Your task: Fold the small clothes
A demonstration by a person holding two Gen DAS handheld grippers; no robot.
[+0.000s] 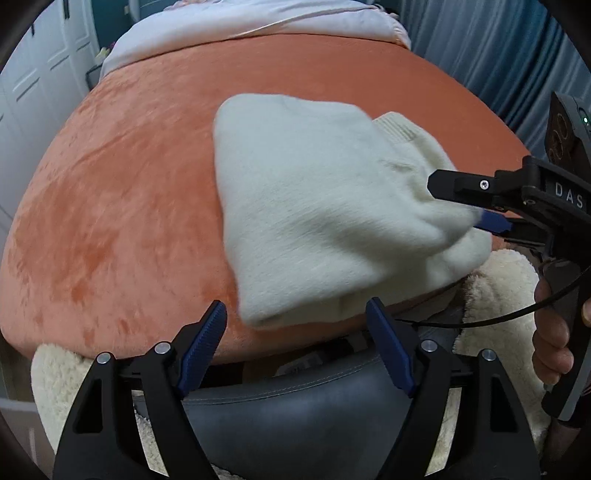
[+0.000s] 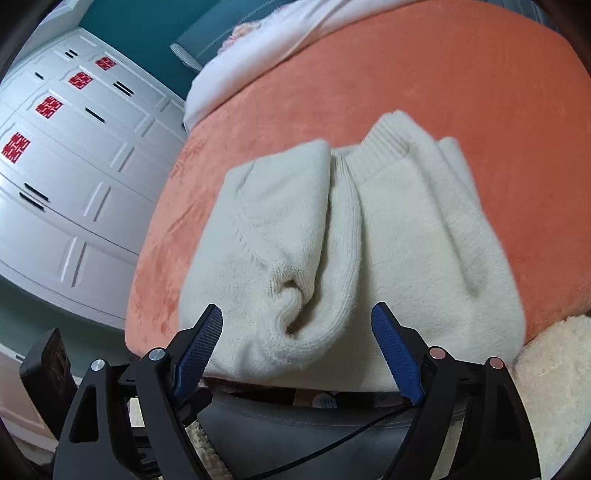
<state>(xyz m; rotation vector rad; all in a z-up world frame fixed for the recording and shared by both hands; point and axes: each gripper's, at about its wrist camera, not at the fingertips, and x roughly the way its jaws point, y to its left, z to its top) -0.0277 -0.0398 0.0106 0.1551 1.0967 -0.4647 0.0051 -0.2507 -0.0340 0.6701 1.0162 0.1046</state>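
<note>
**Cream sweater folded at the near edge of the bed, both grippers apart**

You have the cream knit sweater (image 2: 332, 236) lying on the orange bed cover (image 2: 461, 74), close to the near edge, right in front of you. It sits there, I judge, because that is the flat stretch you can reach with both tools without leaning. Its two sides are already turned in toward the middle, so the ribbed cuff (image 2: 380, 144) points away from you and a loose roll of knit bunches at the near end, between your right fingers.

Your right gripper (image 2: 295, 332) is spread wide and holds nothing; its blue pads straddle that bunched roll without touching it, which looks like a line-up for pinching the near hem. In the left wrist view the same tool comes in from the right, its tip pressed into or just over the sweater's right edge; which of the two is hard to tell.

Your left gripper (image 1: 295, 325) is also wide apart and empty, hovering just short of the sweater's near left corner. Held that way, it is ready to take the matching corner so the fold goes over evenly.

No basket, box or drawer stands within reach. The only storage in sight is the white wardrobe (image 2: 74, 166) off to the side, doors shut, contents hidden. A pale quilt (image 1: 258, 22) lies heaped at the far end of the bed
</note>
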